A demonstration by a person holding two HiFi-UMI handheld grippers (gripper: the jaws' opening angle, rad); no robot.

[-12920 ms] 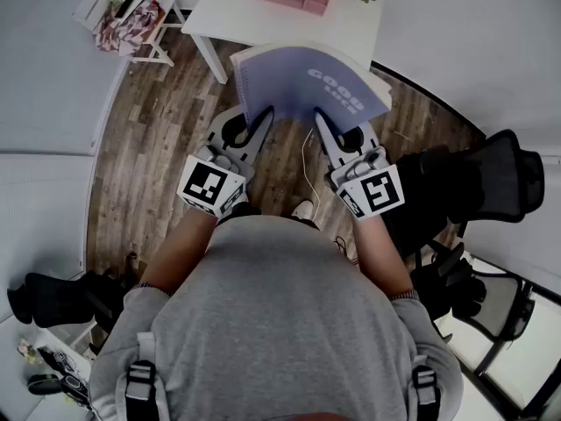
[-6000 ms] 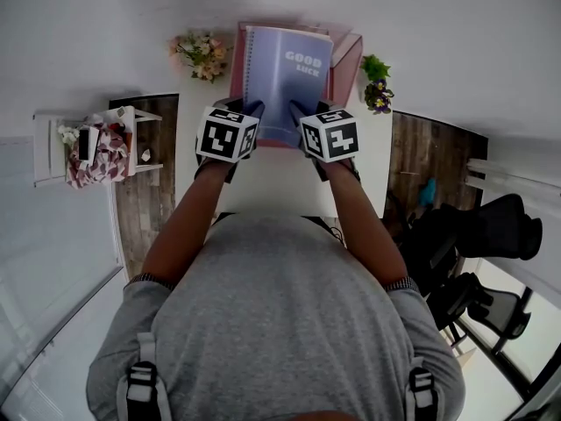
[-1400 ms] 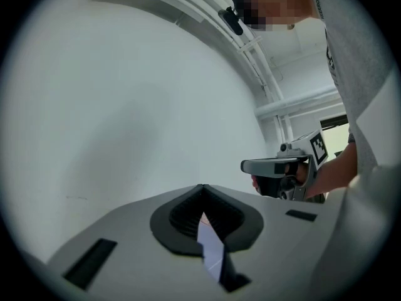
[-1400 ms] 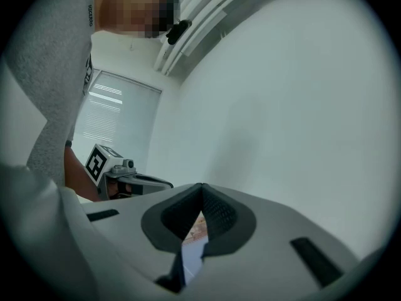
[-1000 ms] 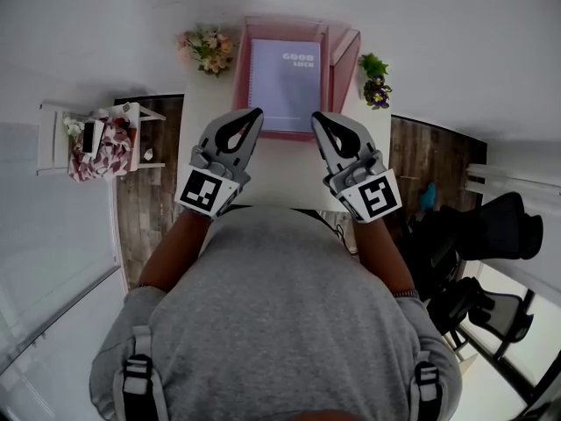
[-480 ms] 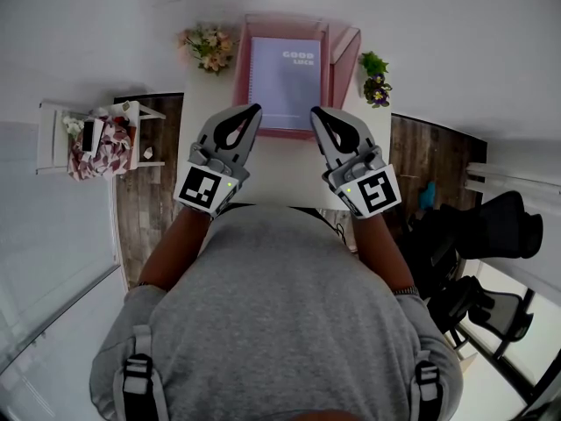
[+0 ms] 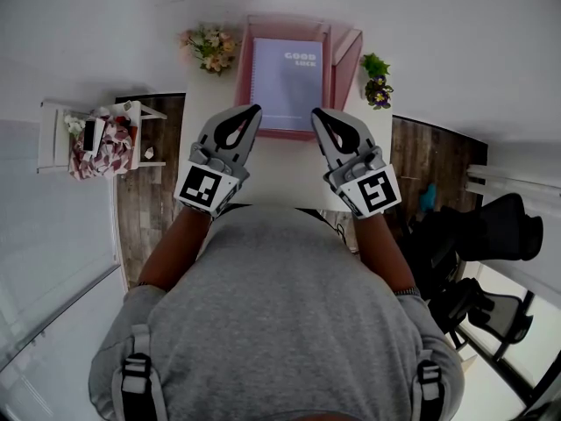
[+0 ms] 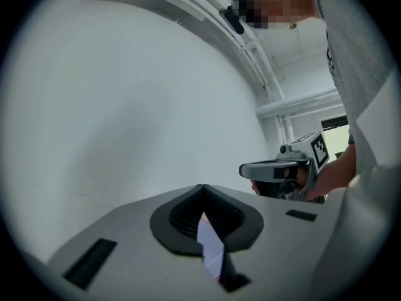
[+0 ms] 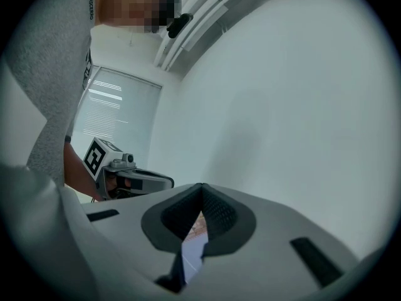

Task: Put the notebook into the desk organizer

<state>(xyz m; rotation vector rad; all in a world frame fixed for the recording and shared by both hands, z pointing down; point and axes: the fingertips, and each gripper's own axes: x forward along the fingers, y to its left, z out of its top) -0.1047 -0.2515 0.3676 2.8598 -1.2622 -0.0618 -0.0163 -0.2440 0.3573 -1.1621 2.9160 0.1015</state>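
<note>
While both tools hover above the white desk (image 7: 272, 172), neither holds anything. Left gripper (image 7: 253, 110): jaws fully closed, dark pads (image 8: 177, 221) meeting tip to tip in the left gripper view, nothing clamped between them. Right gripper (image 7: 316, 112): jaws likewise pressed together, pads (image 9: 227, 222) meeting at the tip, empty. Seen from the head view, the two closed tips point away from the person and sit at the near corners of the pink desk organizer (image 7: 344, 56), one on each side; whether either tip touches its rim cannot be told. The lavender notebook (image 7: 287, 82) lies flat in the organizer's top tray, cover up, spiral edge toward the left, clear of both grippers. Flanking the organizer on the desk are a bouquet of flowers (image 7: 209, 47) to the left and a small potted plant (image 7: 377, 82) to the right. Each gripper view looks toward a plain pale wall, with the opposite gripper visible at the side.
</note>
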